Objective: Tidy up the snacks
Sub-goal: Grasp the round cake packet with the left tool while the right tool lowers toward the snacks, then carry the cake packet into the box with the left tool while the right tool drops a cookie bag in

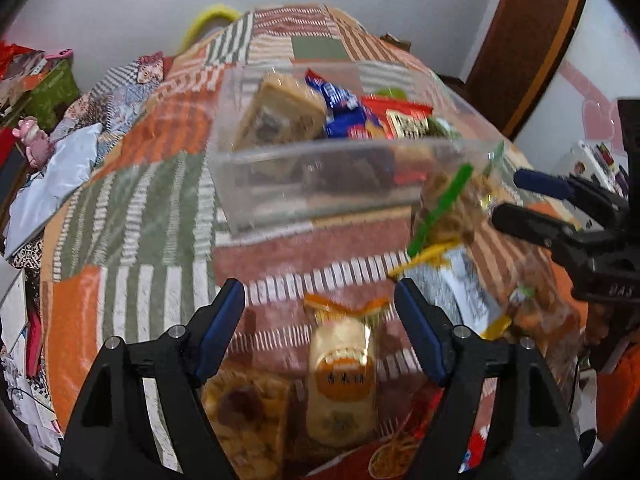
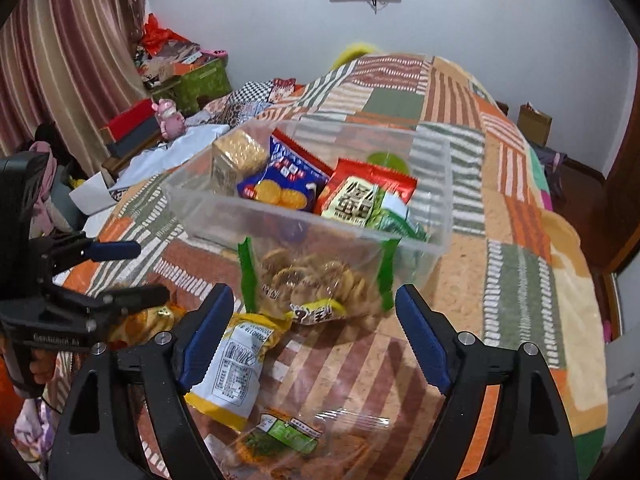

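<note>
A clear plastic bin (image 1: 280,184) (image 2: 224,216) stands on the patchwork bedspread and holds a cracker pack (image 2: 238,160), a blue biscuit bag (image 2: 284,182) and a red-green bag (image 2: 364,196). A clear cookie bag with green edges (image 2: 316,280) (image 1: 444,204) lies against the bin's near wall. My left gripper (image 1: 320,328) is open above a gold pastry pack (image 1: 344,376). My right gripper (image 2: 316,332) is open and empty, just behind the cookie bag, with a white-yellow packet (image 2: 232,368) by its left finger.
More snack bags lie near me: a nut bar bag (image 1: 248,412), a red bag (image 1: 384,452), a clear bag with green label (image 2: 292,436). The bedspread (image 2: 520,280) stretches right. Boxes and clutter (image 2: 176,80) sit at the left wall.
</note>
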`<state>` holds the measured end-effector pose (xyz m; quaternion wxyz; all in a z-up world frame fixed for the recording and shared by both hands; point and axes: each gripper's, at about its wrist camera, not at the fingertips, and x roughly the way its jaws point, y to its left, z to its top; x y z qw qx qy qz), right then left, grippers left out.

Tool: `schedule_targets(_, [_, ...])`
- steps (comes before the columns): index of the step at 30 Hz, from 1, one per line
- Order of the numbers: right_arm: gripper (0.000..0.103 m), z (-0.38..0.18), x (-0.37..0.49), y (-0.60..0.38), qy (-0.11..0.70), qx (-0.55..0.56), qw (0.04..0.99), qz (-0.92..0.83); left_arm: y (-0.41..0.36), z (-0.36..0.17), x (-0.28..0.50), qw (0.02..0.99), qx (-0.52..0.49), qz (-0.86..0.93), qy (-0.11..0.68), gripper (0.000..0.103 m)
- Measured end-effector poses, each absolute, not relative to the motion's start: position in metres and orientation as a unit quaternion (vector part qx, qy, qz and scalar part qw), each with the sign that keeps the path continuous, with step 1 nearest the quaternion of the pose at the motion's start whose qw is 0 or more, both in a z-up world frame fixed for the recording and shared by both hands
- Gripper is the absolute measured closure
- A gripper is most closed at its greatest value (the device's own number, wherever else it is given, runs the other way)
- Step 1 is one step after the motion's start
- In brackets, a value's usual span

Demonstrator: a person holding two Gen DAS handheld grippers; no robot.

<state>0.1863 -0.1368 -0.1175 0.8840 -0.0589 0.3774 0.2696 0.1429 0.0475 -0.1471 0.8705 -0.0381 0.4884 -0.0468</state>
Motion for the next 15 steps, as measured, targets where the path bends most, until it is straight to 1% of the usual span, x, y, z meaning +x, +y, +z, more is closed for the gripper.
schedule_targets(6, [0.022, -0.126, 0.187, -0.135, 0.39, -0.052, 0.878, 0.272, 0.044, -0.165, 0.137, 0.856, -0.039, -0.063, 0.511, 0.026])
schedule_targets(8, [0.022, -0.128, 0.189, -0.133, 0.393, -0.055, 0.877, 0.272, 0.045, -0.169, 0.136, 0.854, -0.043, -0.063, 0.515, 0.03])
schedule_targets(10, [0.022, -0.129, 0.191, -0.131, 0.395, -0.058, 0.876, 0.271, 0.046, -0.175, 0.136, 0.851, -0.047, -0.06, 0.52, 0.043])
schedule_targets(11, [0.022, -0.13, 0.192, -0.13, 0.396, -0.058, 0.876, 0.27, 0.047, -0.176, 0.136, 0.851, -0.047, -0.059, 0.52, 0.046])
schedule_targets(13, [0.021, -0.132, 0.195, -0.128, 0.398, -0.056, 0.875, 0.269, 0.048, -0.177, 0.136, 0.855, -0.047, -0.055, 0.514, 0.057])
schedule_targets(15, [0.015, -0.134, 0.199, -0.125, 0.402, -0.054, 0.874, 0.268, 0.05, -0.177, 0.136, 0.854, -0.055, -0.062, 0.514, 0.061])
